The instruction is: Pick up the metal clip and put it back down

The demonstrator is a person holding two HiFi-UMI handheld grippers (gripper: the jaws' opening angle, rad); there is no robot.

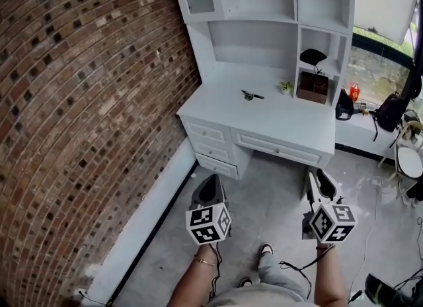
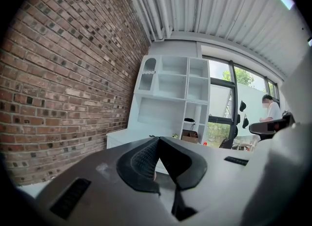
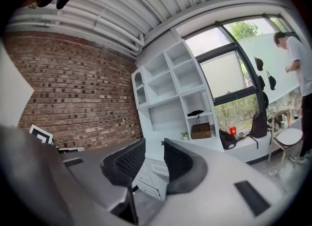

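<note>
The metal clip (image 1: 251, 94), small and dark, lies on the top of the white desk (image 1: 291, 124), near the middle and far ahead of both grippers. My left gripper (image 1: 213, 180) hangs over the grey floor in front of the desk's drawers; in the left gripper view its jaws (image 2: 158, 140) meet at the tips with nothing between them. My right gripper (image 1: 318, 180) is level with it to the right, and in the right gripper view it (image 3: 154, 148) stands open by a narrow gap, empty. Both point toward the desk.
A brick wall (image 1: 86, 100) runs along the left. The desk's hutch holds a small plant (image 1: 285, 87), a brown box (image 1: 312, 86) and a black cap (image 1: 312, 55). A black bag (image 1: 344, 106), a backpack (image 1: 391, 110) and a white stool (image 1: 410, 161) are at the right. A person (image 3: 297, 54) stands by the window.
</note>
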